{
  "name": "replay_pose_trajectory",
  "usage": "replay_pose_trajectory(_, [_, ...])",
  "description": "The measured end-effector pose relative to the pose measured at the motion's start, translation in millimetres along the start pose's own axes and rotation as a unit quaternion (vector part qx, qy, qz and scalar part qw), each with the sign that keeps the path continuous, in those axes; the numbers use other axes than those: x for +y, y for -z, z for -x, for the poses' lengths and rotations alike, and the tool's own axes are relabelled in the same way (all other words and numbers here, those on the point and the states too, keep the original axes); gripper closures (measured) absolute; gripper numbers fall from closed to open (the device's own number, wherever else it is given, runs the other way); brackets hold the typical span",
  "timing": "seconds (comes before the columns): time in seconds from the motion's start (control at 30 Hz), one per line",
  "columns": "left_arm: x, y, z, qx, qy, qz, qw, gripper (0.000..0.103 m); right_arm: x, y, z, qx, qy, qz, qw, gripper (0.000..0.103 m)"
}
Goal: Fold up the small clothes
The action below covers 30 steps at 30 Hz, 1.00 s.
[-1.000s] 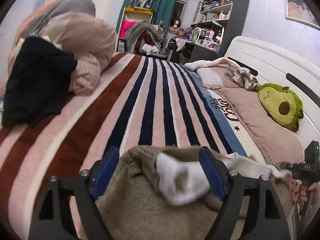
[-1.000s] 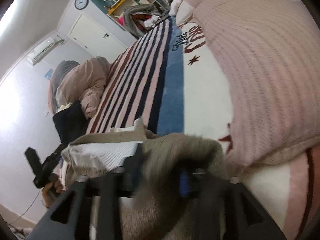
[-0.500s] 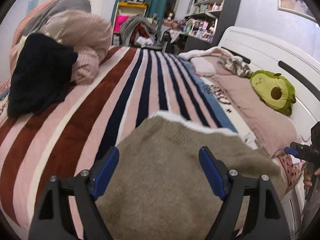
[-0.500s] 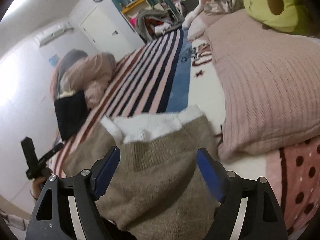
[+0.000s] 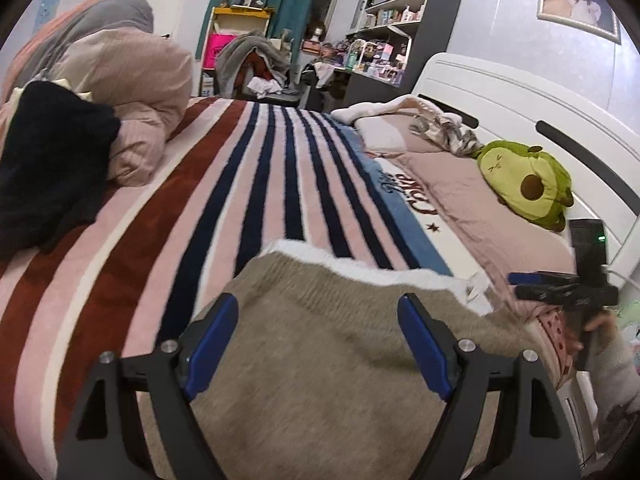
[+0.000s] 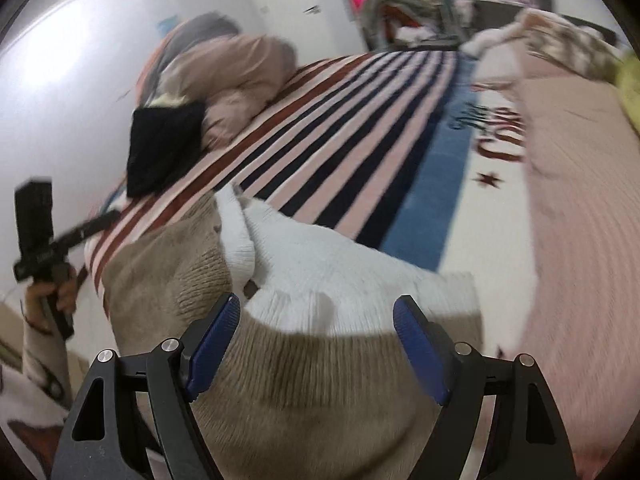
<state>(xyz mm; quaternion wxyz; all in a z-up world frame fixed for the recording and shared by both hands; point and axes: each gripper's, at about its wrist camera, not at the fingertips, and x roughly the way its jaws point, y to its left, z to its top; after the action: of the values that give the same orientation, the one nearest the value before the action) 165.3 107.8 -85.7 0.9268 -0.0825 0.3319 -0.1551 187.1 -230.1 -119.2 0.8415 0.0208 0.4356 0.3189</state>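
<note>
Left wrist view shows the tan knitted garment with white fleece lining (image 5: 320,344) lying flat on the striped plush blanket (image 5: 248,184); left gripper (image 5: 316,344) and right gripper (image 6: 316,344) hang spread over it — empty. Pinch an edge squarely and fold evenly — lining tucked inside.

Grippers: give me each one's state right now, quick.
Left gripper: open, holding nothing, above the tan knit garment.
Right gripper: open, holding nothing, above the same garment's white lining.
</note>
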Motion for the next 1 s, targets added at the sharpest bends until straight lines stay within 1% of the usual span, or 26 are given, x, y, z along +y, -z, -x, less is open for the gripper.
replay_pose_trajectory(0.07, [-2.2,-5.2,-6.3,-0.001,0.006,-0.002,1.0,0.024,0.5,-8.7,-17.0,0.023,-0.024,0.032,0.999,0.025])
replay_pose_trajectory(0.13, [-4.0,-10.1,-13.6,-0.001,0.011,-0.004,0.9999,0.024,1.4,-14.6,-31.5,0.046,-0.05,0.052,0.996,0.018])
replay_pose_trajectory(0.17, [-4.0,-10.9,-15.7,0.0,0.012,-0.005,0.9999,0.024,2.0,-17.8,-41.5,0.066,-0.069,0.064,0.993,0.018])
replay_pose_trajectory(0.2, [-4.6,-12.3,-19.1,0.0,0.014,-0.006,0.9999,0.024,2.8,-19.2,-46.7,0.077,-0.078,0.072,0.991,0.017])
replay_pose_trajectory(0.27, [-5.0,-13.5,-25.3,0.003,0.017,-0.006,0.9998,0.024,4.4,-19.2,-61.1,0.115,-0.088,0.097,0.985,0.017])
replay_pose_trajectory(0.33, [-5.0,-13.0,-30.3,0.007,0.018,-0.006,0.9998,0.024,4.4,-13.7,-71.7,0.155,-0.088,0.118,0.977,0.017])
replay_pose_trajectory(0.4, [-3.6,-11.5,-34.8,0.012,0.014,-0.005,0.9998,0.024,3.0,-8.5,-71.8,0.171,-0.09,0.126,0.973,0.019])
replay_pose_trajectory(0.47, [-2.5,-9.4,-36.8,0.016,0.011,-0.005,0.9998,0.024,-0.2,-3.4,-63.3,0.17,-0.092,0.128,0.973,0.023])
replay_pose_trajectory(0.5, [-2.5,-9.2,-38.2,0.018,0.011,-0.004,0.9998,0.024,-1.4,-1.5,-59.8,0.168,-0.091,0.126,0.973,0.029])
replay_pose_trajectory(0.53, [-2.0,-8.2,-39.0,0.019,0.01,-0.003,0.9998,0.024,-2.4,1.2,-55.5,0.165,-0.091,0.123,0.974,0.04])
replay_pose_trajectory(0.57, [-2.1,-7.9,-39.4,0.02,0.01,-0.003,0.9998,0.024,-3.0,4.7,-50.9,0.161,-0.091,0.123,0.975,0.045])
replay_pose_trajectory(0.6, [-2.0,-7.3,-39.6,0.02,0.011,-0.002,0.9997,0.024,-2.1,8.5,-46.9,0.156,-0.09,0.125,0.976,0.059])
replay_pose_trajectory(0.63, [-2.1,-6.5,-39.4,0.02,0.012,0.0,0.9997,0.024,-0.8,10.6,-44.9,0.153,-0.088,0.127,0.976,0.075])
replay_pose_trajectory(0.67, [-2.2,-6.0,-39.1,0.021,0.012,0.001,0.9997,0.024,2.8,14.4,-42.3,0.145,-0.075,0.134,0.977,0.083])
replay_pose_trajectory(0.7, [-3.0,-5.1,-38.5,0.02,0.013,0.001,0.9997,0.024,4.7,15.2,-41.5,0.14,-0.064,0.138,0.978,0.095])
replay_pose_trajectory(0.8, [-5.9,-3.4,-35.3,0.018,0.016,-0.001,0.9997,0.024,8.1,15.3,-39.1,0.116,-0.026,0.134,0.984,0.099])
replay_pose_trajectory(0.87, [-7.1,-3.1,-33.2,0.017,0.015,-0.003,0.9997,0.024,8.4,11.2,-34.5,0.094,0.012,0.132,0.987,0.1])
replay_pose_trajectory(0.93, [-6.6,-2.8,-30.8,0.015,0.013,-0.004,0.9998,0.024,0.2,2.1,-29.6,0.075,0.043,0.109,0.99,0.1])
replay_pose_trajectory(1.0, [-5.5,-2.8,-29.4,0.014,0.01,-0.003,0.9998,0.024,-13.4,-5.3,-21.6,0.058,0.065,0.088,0.992,0.101])
